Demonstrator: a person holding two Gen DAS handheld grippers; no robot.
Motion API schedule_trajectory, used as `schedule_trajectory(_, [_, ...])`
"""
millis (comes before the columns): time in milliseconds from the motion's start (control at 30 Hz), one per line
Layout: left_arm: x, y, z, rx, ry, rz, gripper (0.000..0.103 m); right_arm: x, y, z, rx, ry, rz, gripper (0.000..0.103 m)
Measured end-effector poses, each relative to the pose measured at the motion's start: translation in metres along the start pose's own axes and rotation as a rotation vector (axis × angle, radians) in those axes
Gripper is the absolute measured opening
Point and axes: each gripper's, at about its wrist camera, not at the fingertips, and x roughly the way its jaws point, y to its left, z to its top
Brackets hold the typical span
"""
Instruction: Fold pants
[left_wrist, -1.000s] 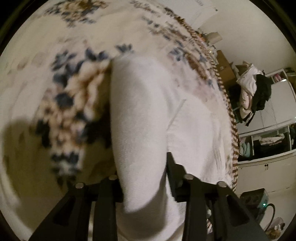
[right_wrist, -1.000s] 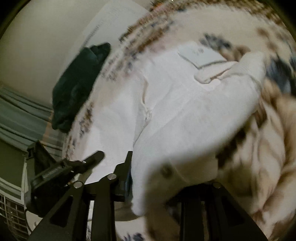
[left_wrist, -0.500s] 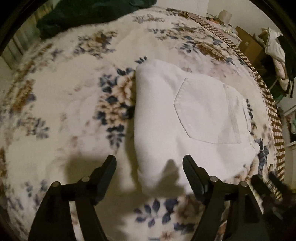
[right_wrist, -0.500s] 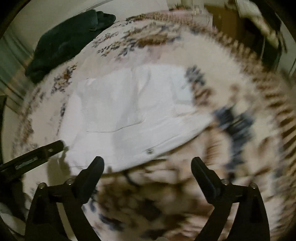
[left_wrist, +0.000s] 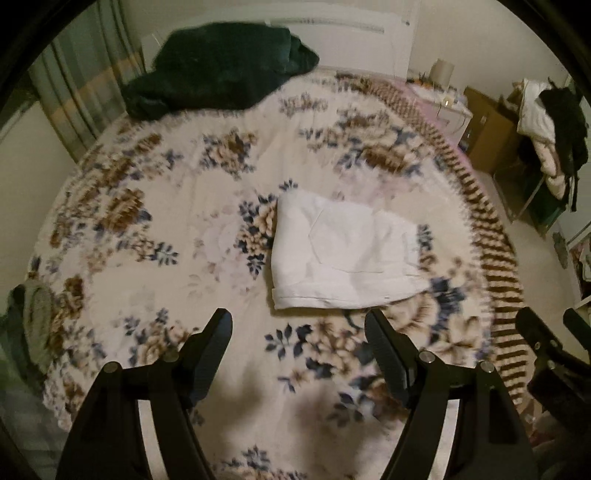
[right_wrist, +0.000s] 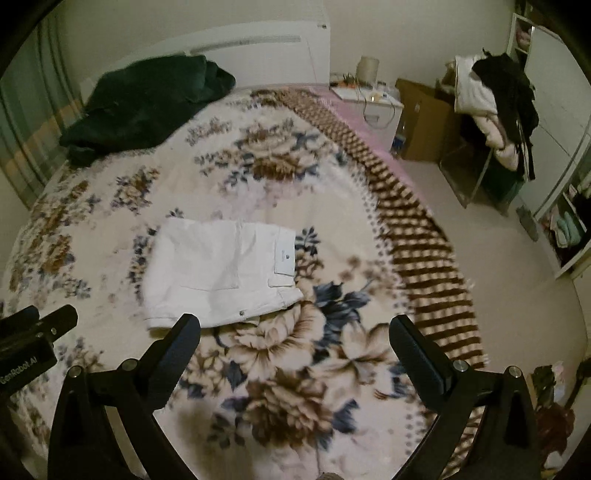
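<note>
The white pants (left_wrist: 340, 254) lie folded into a compact bundle on the floral blanket (left_wrist: 177, 206), back pocket up. They also show in the right wrist view (right_wrist: 221, 269), with a label at the waistband. My left gripper (left_wrist: 298, 326) is open and empty, held above the bed in front of the pants. My right gripper (right_wrist: 295, 332) is open and empty, also raised in front of the pants. Neither touches the cloth.
A dark green blanket (left_wrist: 221, 70) lies heaped at the head of the bed. A striped brown border (right_wrist: 417, 236) runs along the bed's right edge. A nightstand (right_wrist: 369, 99), a cardboard box (right_wrist: 424, 118) and a chair piled with clothes (right_wrist: 495, 96) stand to the right.
Both grippers let go of the pants, opened and pulled back and up from the bed. The pants now lie folded on the blanket.
</note>
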Motion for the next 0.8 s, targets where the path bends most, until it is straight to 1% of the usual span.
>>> schedule_trajectory(267, [-0.148,-0.023,-0.02,-0.01,-0.119,0.024,0.073,-0.161,-0.034,0.004,-0.038,-0.1,0.048,0.103])
schedule_trajectory(433, [-0.218,-0.032,-0.034,-0.029,-0.175,0.03,0.073,-0.249,-0.054,0.0,-0.058,-0.154,0.061,0.103])
schedule_trajectory(567, [-0.259,-0.033,-0.041,-0.031,-0.216,0.025,0.073,-0.304,-0.063,-0.005,-0.066,-0.19,0.053,0.103])
schedule_trajectory(700, [-0.282,-0.033,-0.049,-0.016,-0.246,0.043,0.073,-0.346,-0.066,-0.011,-0.061,-0.208,0.053,0.103])
schedule_trajectory(800, [-0.291,-0.033,-0.055,-0.004,-0.252,0.05,0.074,-0.365,-0.067,-0.014,-0.057,-0.221,0.05,0.103])
